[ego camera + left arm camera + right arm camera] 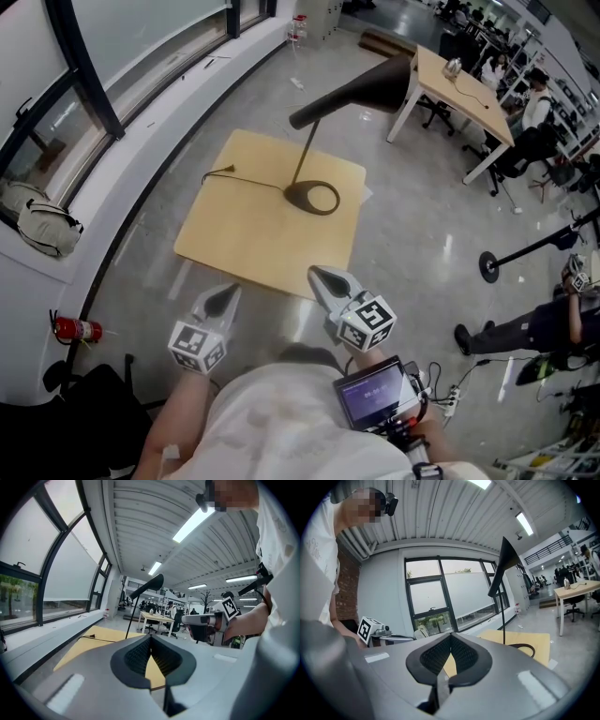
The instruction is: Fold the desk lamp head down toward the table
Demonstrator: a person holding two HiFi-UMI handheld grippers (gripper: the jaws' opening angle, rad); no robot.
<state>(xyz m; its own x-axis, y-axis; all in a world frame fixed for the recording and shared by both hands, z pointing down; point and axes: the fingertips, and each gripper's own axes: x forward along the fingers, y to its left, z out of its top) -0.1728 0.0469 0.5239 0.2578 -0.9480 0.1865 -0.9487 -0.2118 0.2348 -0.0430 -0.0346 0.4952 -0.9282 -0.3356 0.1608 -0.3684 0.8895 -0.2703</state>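
Head view: left tool (229, 292), right tool (320, 276) both clenched empty; desk lamp (361, 89) upright

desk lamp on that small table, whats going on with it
A person holds a gripper in each hand at the near edge of the table. The left gripper and right gripper are both shut, empty and short of the desk lamp. Its head is raised, not yet folded down.

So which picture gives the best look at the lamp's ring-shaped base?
The head view: it looks down on the whole ring base lying on the wooden table. The right gripper view catches only a partial arc of it. The left gripper view shows just the lamp's stem and head; the base is hidden.
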